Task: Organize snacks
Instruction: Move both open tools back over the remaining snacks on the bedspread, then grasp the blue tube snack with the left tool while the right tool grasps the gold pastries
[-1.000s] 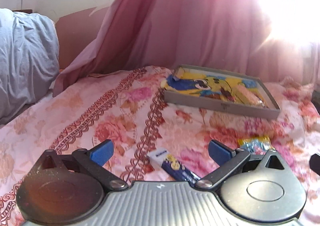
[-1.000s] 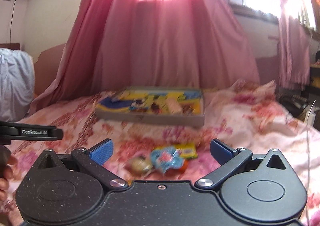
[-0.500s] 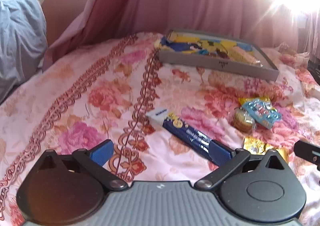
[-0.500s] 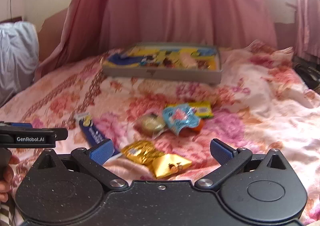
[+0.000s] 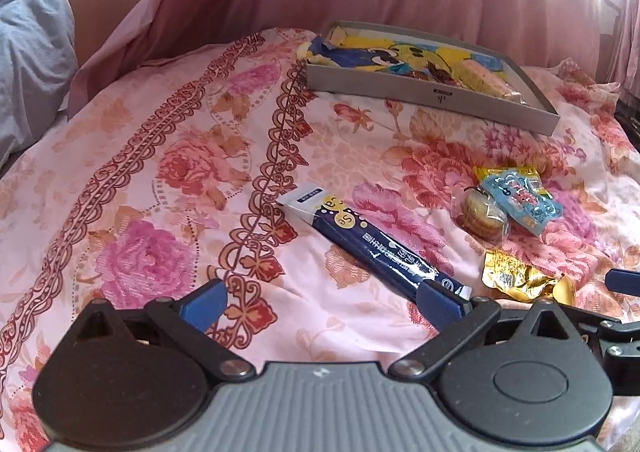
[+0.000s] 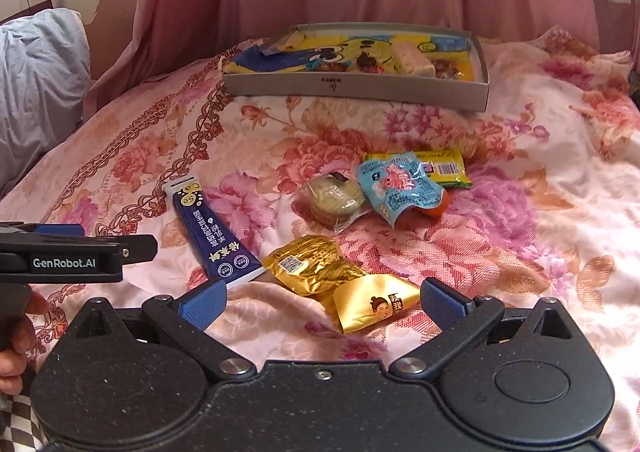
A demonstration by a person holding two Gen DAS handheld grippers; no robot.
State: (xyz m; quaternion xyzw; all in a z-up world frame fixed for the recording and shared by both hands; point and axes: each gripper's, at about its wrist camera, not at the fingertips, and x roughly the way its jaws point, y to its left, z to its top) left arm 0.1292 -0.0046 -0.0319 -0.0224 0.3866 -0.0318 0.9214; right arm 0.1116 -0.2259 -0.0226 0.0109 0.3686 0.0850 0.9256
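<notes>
Just ahead of the right gripper [image 6: 322, 302], between its wide-open jaws, lies a gold pack [image 6: 340, 280] on the bed [image 6: 520, 244]. The gripper holds nothing. The pack looks light and crinkly, so it may slip or squash. A good place to pinch it would be across its puffy middle, not at the thin flat end.

Off to the left of that gripper lies a long blue stick pack [image 6: 212, 230]. Its near end sits just by the left blue fingertip [image 6: 202, 304]. It looks stiff and thin, so a grip across its narrow sides should hold it well.

Farther ahead sits a cookie pack [image 6: 334, 200], touching a light blue pack [image 6: 394, 182] that lies partly over a yellow pack [image 6: 444, 166]. The cookies could crack if they are squeezed hard. The soft packs will bend.

Far ahead, well apart from the loose snacks, is the grey box [image 6: 356, 86]. Some snacks already lie in it.

The left gripper [image 5: 322, 302] is also wide open and holds nothing. The stick pack [image 5: 372, 244] runs up to its right fingertip [image 5: 438, 306], and I cannot tell if they touch. The other snacks lie off to its right.

A hand [image 6: 18, 336] holds the left gripper's handle at the edge of the right view.

My guess is that five loose snacks have yet to go in the box.
</notes>
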